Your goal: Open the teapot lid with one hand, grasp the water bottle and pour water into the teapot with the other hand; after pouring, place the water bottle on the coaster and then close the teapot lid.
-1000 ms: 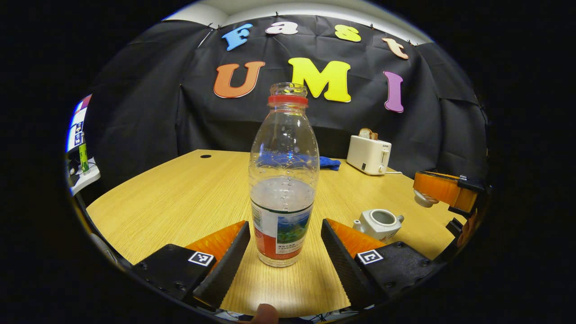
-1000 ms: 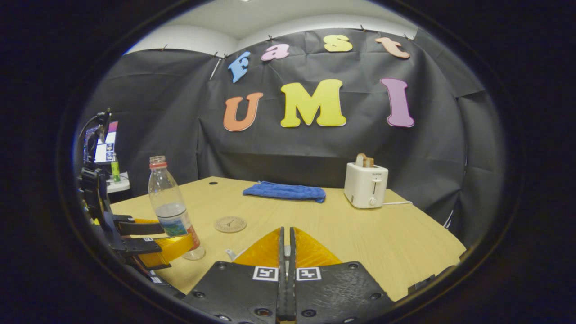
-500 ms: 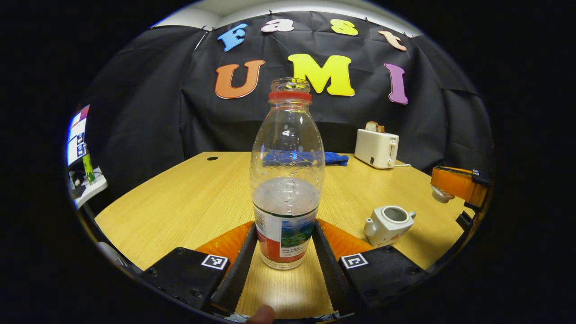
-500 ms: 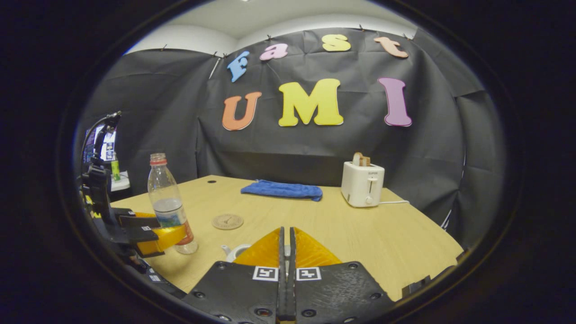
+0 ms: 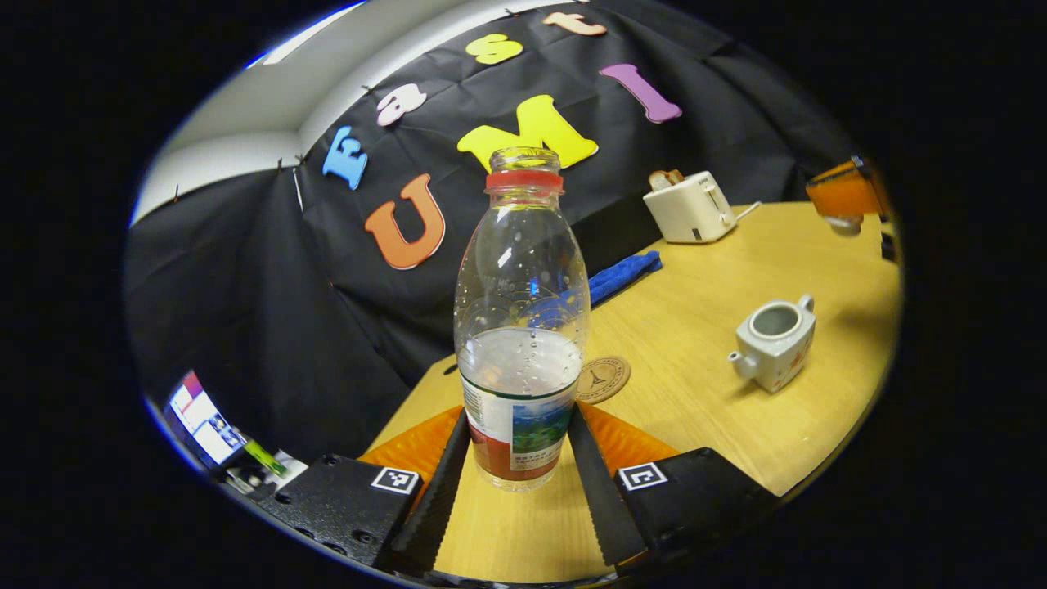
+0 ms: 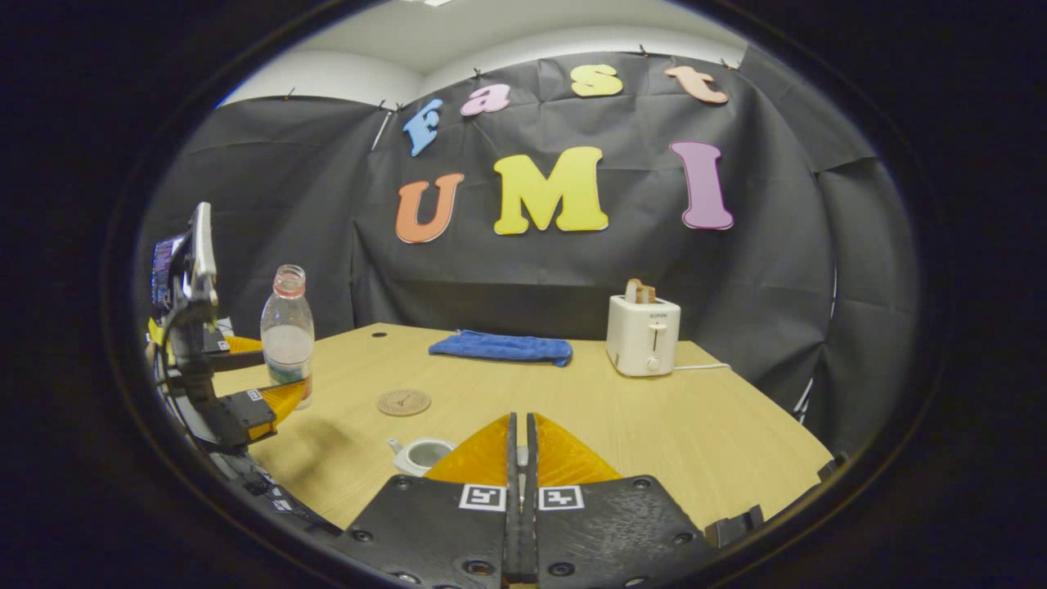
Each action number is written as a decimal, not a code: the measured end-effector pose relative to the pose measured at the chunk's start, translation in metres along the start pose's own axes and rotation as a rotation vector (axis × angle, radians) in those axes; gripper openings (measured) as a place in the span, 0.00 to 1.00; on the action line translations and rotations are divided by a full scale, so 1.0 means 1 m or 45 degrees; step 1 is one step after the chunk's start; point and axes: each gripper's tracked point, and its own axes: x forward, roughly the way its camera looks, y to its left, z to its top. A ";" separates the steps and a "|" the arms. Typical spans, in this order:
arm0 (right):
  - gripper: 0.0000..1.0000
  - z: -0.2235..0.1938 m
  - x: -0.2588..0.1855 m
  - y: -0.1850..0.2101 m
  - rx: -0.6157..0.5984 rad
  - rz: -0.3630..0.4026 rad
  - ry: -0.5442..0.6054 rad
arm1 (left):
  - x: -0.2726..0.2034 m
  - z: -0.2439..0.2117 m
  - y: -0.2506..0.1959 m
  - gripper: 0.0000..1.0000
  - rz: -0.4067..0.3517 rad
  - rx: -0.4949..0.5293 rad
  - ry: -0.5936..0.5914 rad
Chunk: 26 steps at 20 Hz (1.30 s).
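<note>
Both fingers of the left gripper (image 5: pixel 517 483) clench the clear plastic water bottle (image 5: pixel 521 327), lifted above the wooden table (image 5: pixel 720 393). The right gripper (image 6: pixel 520 458) is clamped together; the lidless white ceramic teapot (image 5: pixel 771 343) stands near the round coaster (image 5: pixel 604 379).

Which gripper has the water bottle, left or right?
The left gripper: both its fingers press the label of the clear plastic water bottle with the red neck ring. The right gripper is pinched shut, well away from it.

Right gripper (image 6: pixel 521 458) jaws pressed together near the teapot (image 6: pixel 419 454); far left, the left gripper (image 6: pixel 266 380) clamps the bottle (image 6: pixel 287 327).
</note>
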 end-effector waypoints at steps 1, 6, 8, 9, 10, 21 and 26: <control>0.00 -0.001 -0.001 -0.002 0.001 -0.002 0.000 | 0.002 -0.001 0.000 0.73 0.003 0.066 0.005; 0.00 -0.005 -0.010 -0.008 0.003 0.004 -0.001 | 0.006 -0.012 -0.011 0.72 -0.012 0.422 0.054; 0.00 -0.008 -0.013 -0.011 0.004 0.006 0.004 | 0.006 -0.010 -0.012 0.72 -0.006 0.574 0.051; 0.00 -0.009 -0.014 -0.013 0.008 0.007 0.004 | 0.005 -0.009 -0.015 0.72 -0.006 0.647 0.050; 0.00 -0.010 -0.015 -0.015 0.010 0.005 0.006 | 0.006 -0.008 -0.018 0.72 -0.011 0.718 0.054; 0.00 -0.023 -0.026 -0.036 0.027 -0.023 0.019 | 0.001 0.010 -0.030 0.72 0.019 1.154 0.034; 0.00 -0.027 -0.028 -0.042 0.041 -0.031 0.023 | 0.008 0.018 -0.030 0.72 0.030 1.306 0.025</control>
